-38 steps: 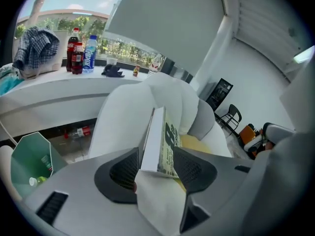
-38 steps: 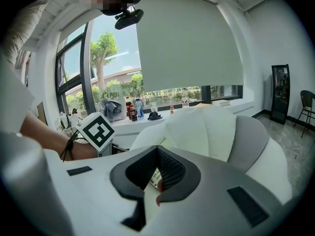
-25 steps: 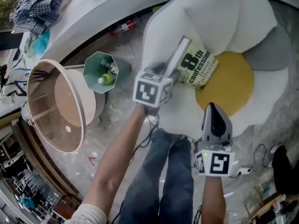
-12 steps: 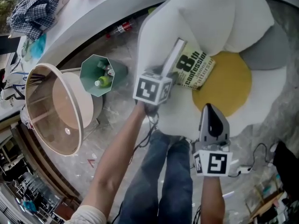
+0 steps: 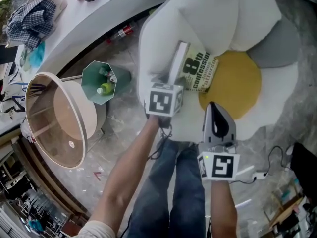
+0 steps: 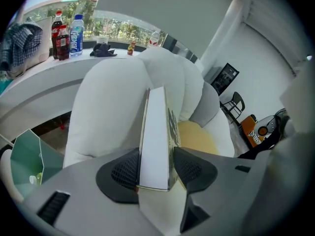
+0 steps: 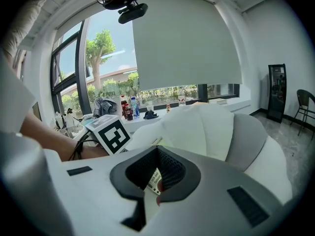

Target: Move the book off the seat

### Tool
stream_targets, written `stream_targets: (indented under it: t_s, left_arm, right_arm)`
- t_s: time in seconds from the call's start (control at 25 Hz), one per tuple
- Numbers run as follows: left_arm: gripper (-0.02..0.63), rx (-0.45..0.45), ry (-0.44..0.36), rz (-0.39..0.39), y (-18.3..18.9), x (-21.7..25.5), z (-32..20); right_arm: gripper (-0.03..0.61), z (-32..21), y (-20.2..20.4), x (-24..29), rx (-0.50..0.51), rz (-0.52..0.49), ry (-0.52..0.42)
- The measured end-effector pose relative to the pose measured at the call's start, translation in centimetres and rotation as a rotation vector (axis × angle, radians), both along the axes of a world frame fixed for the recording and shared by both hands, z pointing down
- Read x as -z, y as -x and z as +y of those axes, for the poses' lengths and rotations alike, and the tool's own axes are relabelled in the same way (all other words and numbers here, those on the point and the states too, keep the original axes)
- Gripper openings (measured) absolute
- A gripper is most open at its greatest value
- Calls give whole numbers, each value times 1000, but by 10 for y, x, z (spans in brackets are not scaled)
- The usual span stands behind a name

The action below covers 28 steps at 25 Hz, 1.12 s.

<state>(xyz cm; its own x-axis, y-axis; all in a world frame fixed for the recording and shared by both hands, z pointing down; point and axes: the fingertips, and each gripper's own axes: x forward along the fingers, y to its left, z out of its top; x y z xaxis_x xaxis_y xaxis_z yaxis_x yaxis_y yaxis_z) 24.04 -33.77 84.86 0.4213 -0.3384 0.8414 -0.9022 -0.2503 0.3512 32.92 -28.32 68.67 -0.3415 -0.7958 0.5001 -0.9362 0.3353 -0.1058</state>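
The book (image 5: pixel 197 71), pale green with large black print on its cover, stands tilted on its edge over the flower-shaped seat (image 5: pixel 208 14), beside the seat's yellow centre (image 5: pixel 237 83). My left gripper (image 5: pixel 173 78) is shut on the book's near edge. In the left gripper view the book (image 6: pixel 156 132) sits upright between the two dark pads (image 6: pixel 125 168), and the left gripper (image 6: pixel 155 170) clamps it from both sides. My right gripper (image 5: pixel 214 112) hovers over the seat's front petal, shut, with nothing held. In the right gripper view the right gripper (image 7: pixel 157 173) points toward the book and the left gripper's marker cube.
A green hexagonal bin (image 5: pixel 101 81) with bottles inside stands on the floor left of the seat, next to a round wooden-rimmed stand (image 5: pixel 54 118). A curved white ledge (image 5: pixel 89 19) carries bottles and a checked cloth (image 5: pixel 27 14). The person's jeans (image 5: pixel 168 192) are below; cables (image 5: pixel 277 157) lie at right.
The left gripper keeps its hold on the book. Both grippers, book and seat have drifted a little left in the head view together; their positions relative to each other look unchanged.
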Motion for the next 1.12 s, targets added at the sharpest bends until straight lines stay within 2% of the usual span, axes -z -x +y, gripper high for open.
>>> stream_targets:
  t_s: [0.12,0.28,0.64,1.12]
  left_arm:
    - [213,6,-3,-1,-3,6,3]
    - [199,58,-34,-16,-1,21,11]
    - [181,156,-200,-13,-3,90,15]
    - [173,201,-403,-61,2,207,7]
  right_arm:
    - [-2,3,-1,3,3,4,2]
    - [-2,5,-7,12,0,7,-8]
    - [-2,2,-11,59,10,10,-67]
    - [-2,-12,-14,157,10,1,-192]
